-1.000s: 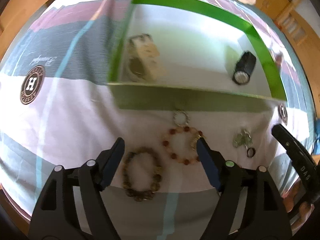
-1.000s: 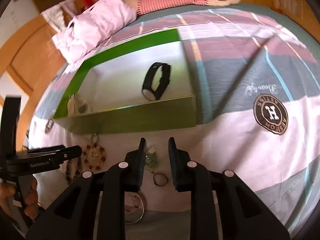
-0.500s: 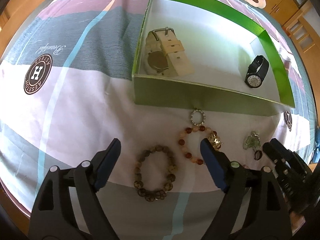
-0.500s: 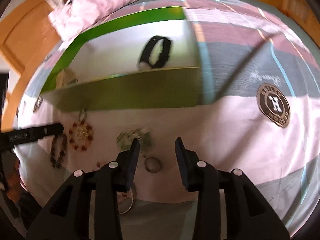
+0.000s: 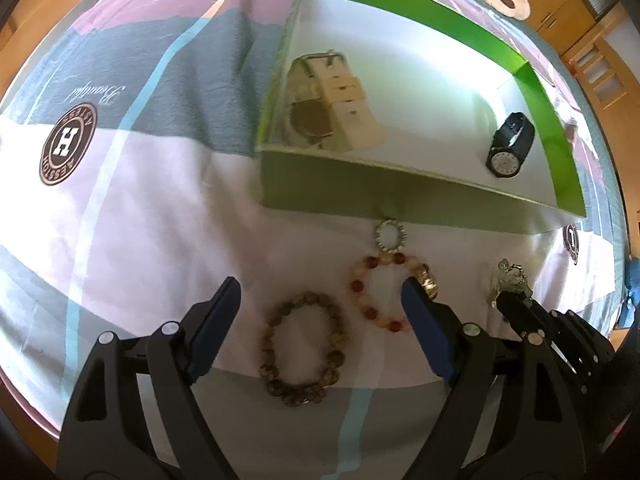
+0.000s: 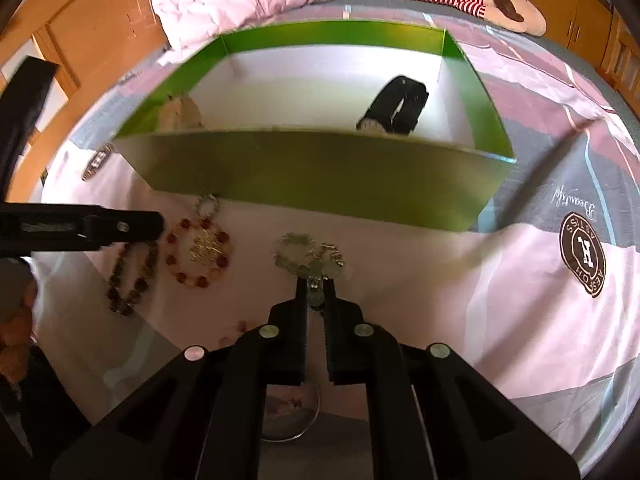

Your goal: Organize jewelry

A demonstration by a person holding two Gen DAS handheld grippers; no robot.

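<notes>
We had the right gripper point(image 6: 316, 292) pressed together on the pale green pendant cluster point(image 6: 308, 258) lying on the bedspread point(image 6: 500, 300), just in front of the green box point(image 6: 320, 172) — its jaws had just been closing, and the charm's near end sat pinched between the tips. The left gripper point(image 5: 320, 308) hung spread wide above the brown bead bracelet point(image 5: 304, 354), pads clear of it, w/ the red-and-cream bead bracelet point(image 5: 380, 292) beside its right finger and touching the small crystal ring point(image 5: 390, 234) near the box wall.

Inside the box lay a beige-strap watch point(image 5: 332, 108) at one end and a black watch point(image 5: 510, 148) at the other, well apart, so the middle of the floor looked free.

Our judgement on doing this step well: the grip caught only one end of a loose, dangly piece, so the lift should be slow & straight up until the whole cluster hangs free, no sideways drag that could snag the cloth or shed a charm. Then carry it over the near wall w/ clearance for the hanging part, lower into the open middle, and release only once it rests on the floor. A thin ring partly hidden under the right gripper could get nudged — we couldn't tell whether it was caught too.
</notes>
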